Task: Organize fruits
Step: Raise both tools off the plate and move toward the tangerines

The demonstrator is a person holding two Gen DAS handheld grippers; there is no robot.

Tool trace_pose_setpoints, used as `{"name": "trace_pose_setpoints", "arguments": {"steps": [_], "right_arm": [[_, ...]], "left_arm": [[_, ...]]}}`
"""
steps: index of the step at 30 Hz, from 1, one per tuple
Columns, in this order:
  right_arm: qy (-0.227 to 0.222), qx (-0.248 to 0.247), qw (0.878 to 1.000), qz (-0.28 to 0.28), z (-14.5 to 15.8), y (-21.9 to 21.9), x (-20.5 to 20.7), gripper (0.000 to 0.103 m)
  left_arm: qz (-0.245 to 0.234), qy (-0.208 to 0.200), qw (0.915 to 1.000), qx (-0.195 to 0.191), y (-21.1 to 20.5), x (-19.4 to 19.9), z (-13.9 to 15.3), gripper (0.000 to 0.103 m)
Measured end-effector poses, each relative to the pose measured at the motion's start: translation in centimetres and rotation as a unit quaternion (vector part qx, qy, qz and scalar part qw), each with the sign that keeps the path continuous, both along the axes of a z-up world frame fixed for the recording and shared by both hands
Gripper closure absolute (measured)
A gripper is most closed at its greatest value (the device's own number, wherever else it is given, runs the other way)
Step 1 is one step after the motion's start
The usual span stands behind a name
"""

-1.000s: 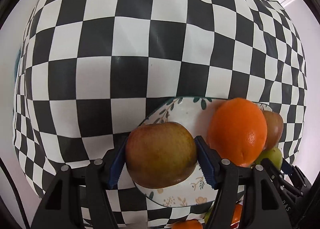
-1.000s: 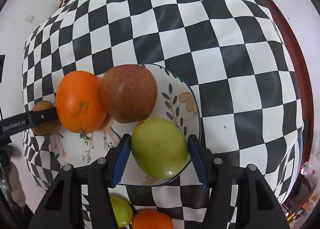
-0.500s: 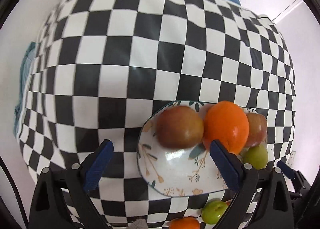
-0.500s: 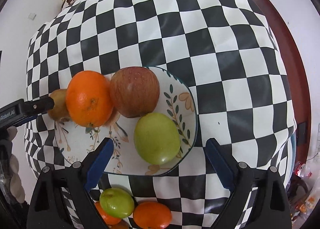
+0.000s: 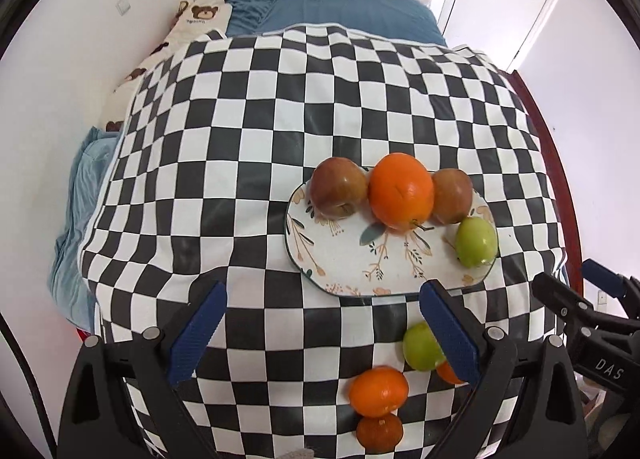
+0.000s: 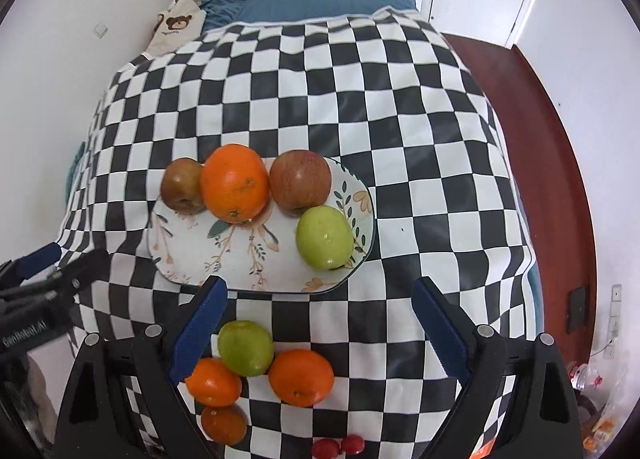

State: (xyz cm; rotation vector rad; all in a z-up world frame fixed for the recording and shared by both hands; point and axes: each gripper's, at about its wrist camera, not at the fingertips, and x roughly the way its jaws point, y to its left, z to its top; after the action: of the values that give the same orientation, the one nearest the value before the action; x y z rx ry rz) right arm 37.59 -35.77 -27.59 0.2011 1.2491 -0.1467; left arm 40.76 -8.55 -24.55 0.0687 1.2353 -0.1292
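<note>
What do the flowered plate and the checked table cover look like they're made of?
Plate: probably glazed ceramic, going by its smooth white face, printed leaves and thin dark rim; melamine can't be ruled out. Checked cover: looks like wipeable vinyl or coated cloth, since its dark squares show soft sheen and it drapes over the edges.

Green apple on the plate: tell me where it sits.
In the right wrist view, the green apple lies at the right edge of the floral plate, just below-right of the red apple.

Checkered tablecloth [image 6: 420, 163] bears floral plate [image 6: 240, 259], loose green fruit [image 6: 246, 347], three oranges [image 6: 301, 377], red berries [image 6: 338, 447].
</note>
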Motion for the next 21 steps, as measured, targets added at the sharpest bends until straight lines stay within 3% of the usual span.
{"name": "trace_pose_setpoints", "arguments": {"steps": [14, 21], "right_arm": [[-0.079, -0.018, 0.997, 0.001, 7.6, 2.3, -6.1, 0.006], [-0.100, -0.007, 0.995, -0.006, 9.6, 2.3, -8.0, 0.006]], "left_arm": [[-0.006, -0.071, 0.9974, -0.017, 0.0, -6.2, 6.3, 0.004], [-0.001, -0.082, 0.9963, -0.025, 0.3, -7.7, 7.4, 0.004]]}}
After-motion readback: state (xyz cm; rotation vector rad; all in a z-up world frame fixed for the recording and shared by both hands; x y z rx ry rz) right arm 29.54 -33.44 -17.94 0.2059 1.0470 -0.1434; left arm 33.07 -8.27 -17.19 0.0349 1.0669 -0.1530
